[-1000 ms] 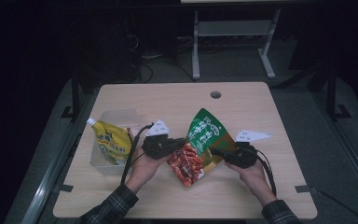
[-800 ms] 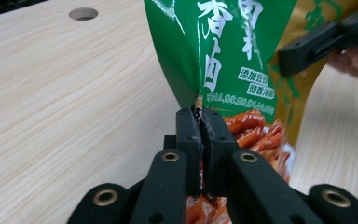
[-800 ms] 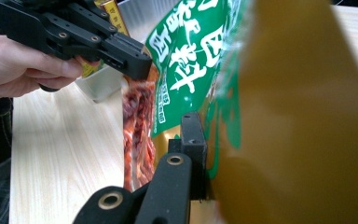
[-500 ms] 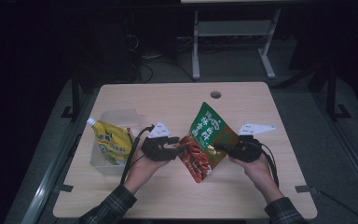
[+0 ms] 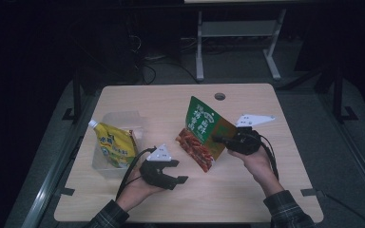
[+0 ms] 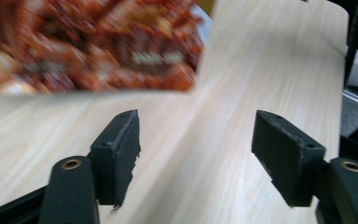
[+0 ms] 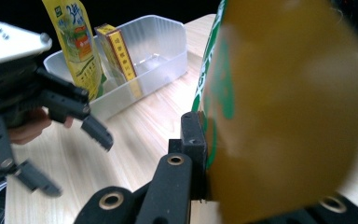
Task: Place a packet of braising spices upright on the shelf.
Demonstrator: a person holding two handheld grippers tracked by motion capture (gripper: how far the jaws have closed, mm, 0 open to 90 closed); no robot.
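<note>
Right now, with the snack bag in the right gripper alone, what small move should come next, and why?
Probably carry the snack bag leftward toward the clear bin. The right gripper is clamped on its edge, the left gripper has just opened with nothing between its pads, and the bin already holds a yellow pouch.

A pale wood worktop [image 5: 247, 190] with rounded corners and a small round hole [image 5: 220, 96] near its far edge carries a clear plastic bin [image 5: 105, 166] at its left side, standing directly on the wood and holding a yellow pouch [image 5: 115, 148] and a small box [image 7: 117, 51].
</note>
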